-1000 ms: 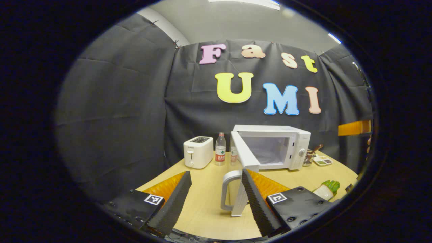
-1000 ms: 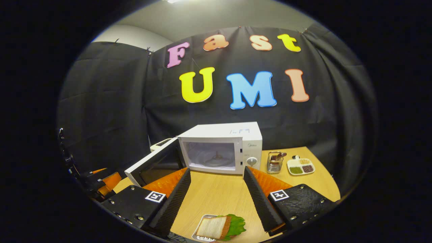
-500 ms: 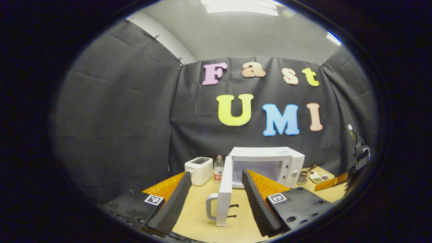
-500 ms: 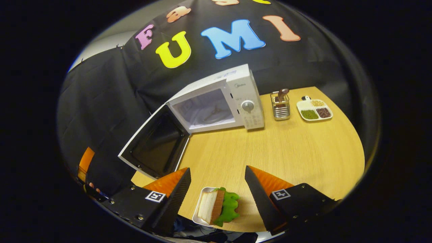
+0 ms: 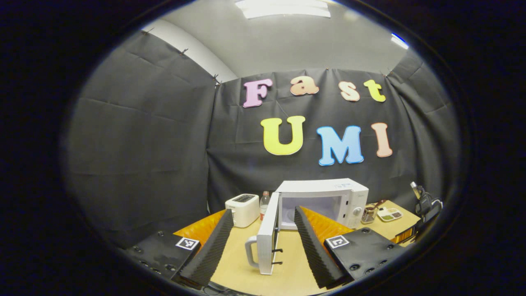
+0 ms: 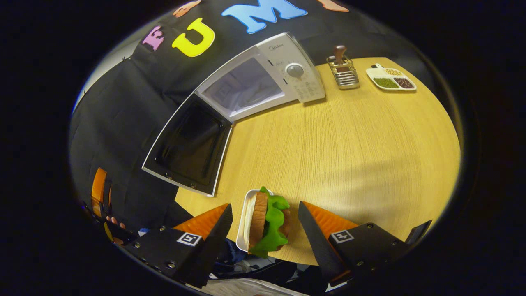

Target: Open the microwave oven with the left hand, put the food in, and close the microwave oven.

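The boxy white microwave point(image 6: 263, 78) stood at the back of the pale wood-grain table point(image 6: 349, 156), its door point(image 6: 189, 144) swung wide. The sandwich point(image 6: 267, 226), bread with frilly green lettuce in a small white tray point(image 6: 244, 230), lay between the right gripper's point(image 6: 265, 234) ridged fingers, spread apart and gripping nothing. The left gripper point(image 5: 259, 242) was spread too, empty, near the door's looped handle point(image 5: 250, 253).

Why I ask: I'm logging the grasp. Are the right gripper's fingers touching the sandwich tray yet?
Apart. The right gripper view shows the right gripper open, with table visible between each finger and the sandwich tray.
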A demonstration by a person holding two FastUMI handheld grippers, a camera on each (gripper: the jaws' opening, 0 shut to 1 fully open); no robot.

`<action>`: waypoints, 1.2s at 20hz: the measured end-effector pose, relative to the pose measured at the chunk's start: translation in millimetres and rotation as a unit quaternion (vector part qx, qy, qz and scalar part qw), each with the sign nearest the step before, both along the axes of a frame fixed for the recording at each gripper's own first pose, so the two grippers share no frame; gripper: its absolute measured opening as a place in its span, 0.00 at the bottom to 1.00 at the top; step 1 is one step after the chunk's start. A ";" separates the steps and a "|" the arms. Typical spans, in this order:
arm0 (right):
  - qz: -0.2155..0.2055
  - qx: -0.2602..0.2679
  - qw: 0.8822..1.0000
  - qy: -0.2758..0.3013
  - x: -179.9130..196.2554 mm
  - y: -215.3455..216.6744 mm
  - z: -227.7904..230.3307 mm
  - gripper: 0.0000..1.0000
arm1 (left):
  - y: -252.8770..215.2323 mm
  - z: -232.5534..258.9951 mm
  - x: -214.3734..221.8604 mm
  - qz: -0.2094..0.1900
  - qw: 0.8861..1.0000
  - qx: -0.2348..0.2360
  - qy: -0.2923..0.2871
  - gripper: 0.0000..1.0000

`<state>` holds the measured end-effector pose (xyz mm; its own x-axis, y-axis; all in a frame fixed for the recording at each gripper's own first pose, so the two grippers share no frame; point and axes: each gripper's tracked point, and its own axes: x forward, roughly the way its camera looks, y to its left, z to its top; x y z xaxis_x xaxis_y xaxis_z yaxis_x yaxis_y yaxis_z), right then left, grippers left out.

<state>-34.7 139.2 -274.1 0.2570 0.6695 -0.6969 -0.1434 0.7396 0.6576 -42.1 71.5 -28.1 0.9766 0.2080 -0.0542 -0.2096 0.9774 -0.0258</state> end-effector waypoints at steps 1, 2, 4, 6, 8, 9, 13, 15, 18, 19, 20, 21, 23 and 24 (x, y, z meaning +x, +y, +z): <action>0.004 0.004 1.000 0.012 -5.3 2.4 -4.0 0.98 | -1.1 0.9 0.4 0.001 1.000 -0.003 0.000 0.94; 0.008 0.009 1.000 0.024 -9.4 2.9 -5.4 0.96 | -2.7 0.3 0.9 0.002 1.000 -0.005 0.000 0.94; 0.012 0.016 0.999 0.044 -16.5 7.0 -11.2 0.96 | -4.1 0.0 1.2 0.005 1.000 -0.008 0.000 0.96; 0.018 0.026 0.997 0.066 -24.0 10.2 -14.0 0.89 | -5.6 3.6 2.1 0.008 1.000 -0.007 -0.004 0.94; 0.017 0.036 0.996 0.086 -26.8 13.3 -16.0 0.87 | -7.6 3.4 1.5 0.011 1.000 -0.009 -0.005 0.94; 0.009 0.048 0.994 0.096 -25.5 15.3 -13.0 0.61 | -9.0 5.6 -0.2 0.013 1.000 -0.010 -0.006 0.94; 0.027 0.052 0.995 0.085 -27.4 18.6 -10.9 0.35 | -12.0 8.5 -0.9 0.022 1.000 0.000 -0.007 0.94; 0.050 0.047 0.996 0.059 -26.7 20.0 -4.8 0.31 | -13.5 11.3 -3.7 0.025 1.000 0.007 -0.010 0.95; 0.046 0.061 0.996 0.038 -18.8 22.6 10.5 0.35 | -11.7 16.1 -0.9 0.028 0.999 0.004 -0.017 0.96; 0.042 0.069 0.996 0.032 -16.7 24.5 17.7 0.35 | -11.0 17.9 3.1 0.028 0.999 -0.003 -0.020 0.94; 0.041 0.076 0.996 0.029 -12.5 26.3 24.7 0.35 | -8.9 19.2 7.5 0.028 0.999 -0.008 -0.024 0.95; 0.037 0.080 0.996 0.023 -7.8 28.2 30.7 0.35 | -6.0 21.1 11.3 0.028 0.999 -0.011 -0.028 0.94; 0.027 0.081 0.996 0.008 6.2 32.6 41.0 0.35 | 2.1 24.0 19.1 0.026 0.999 -0.012 -0.036 0.96; 0.021 0.085 0.996 -0.002 14.9 37.1 46.8 0.35 | 6.2 25.1 23.7 0.023 0.999 -0.014 -0.039 0.96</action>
